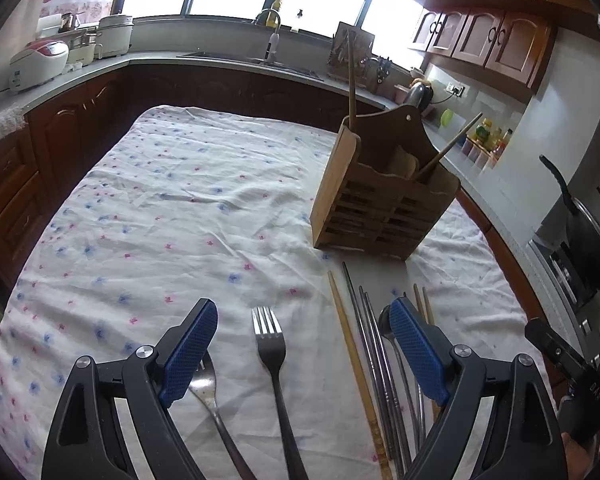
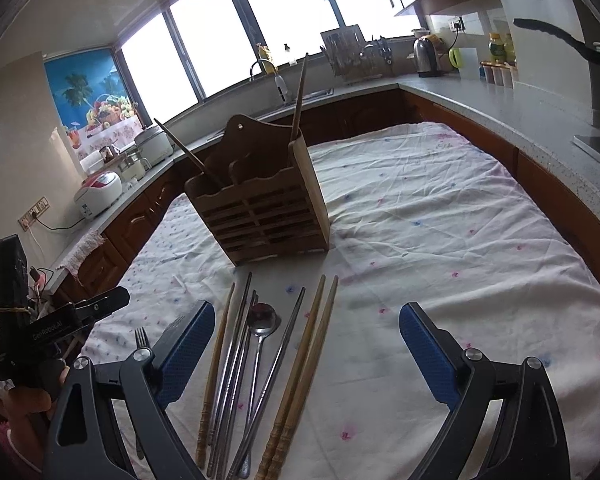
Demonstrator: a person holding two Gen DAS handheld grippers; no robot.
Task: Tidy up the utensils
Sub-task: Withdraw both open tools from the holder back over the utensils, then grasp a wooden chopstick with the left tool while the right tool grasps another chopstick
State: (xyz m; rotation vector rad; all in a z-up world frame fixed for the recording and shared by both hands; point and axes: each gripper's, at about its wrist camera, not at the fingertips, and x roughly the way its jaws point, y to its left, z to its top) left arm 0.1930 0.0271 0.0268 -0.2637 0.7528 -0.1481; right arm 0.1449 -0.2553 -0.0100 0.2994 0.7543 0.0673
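Approach step: left hand-held gripper [image 1: 304, 344] jaws wide, empty, straddling fork [image 1: 274, 364] on cloth-covered surface [image 1: 160, 208]. Right hand-held gripper [image 2: 306, 354] wide, empty, over chopsticks [image 2: 300, 364], spoon [image 2: 260, 332]. Next: lower, close, carry to wooden caddy [image 1: 376, 204].

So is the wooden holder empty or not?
Not empty. Two wooden sticks rise from the holder, one at its right end, one leaning left. What lies deeper is hidden.

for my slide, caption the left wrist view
Open left tool above a fork on the floral cloth, wooden caddy beyond.
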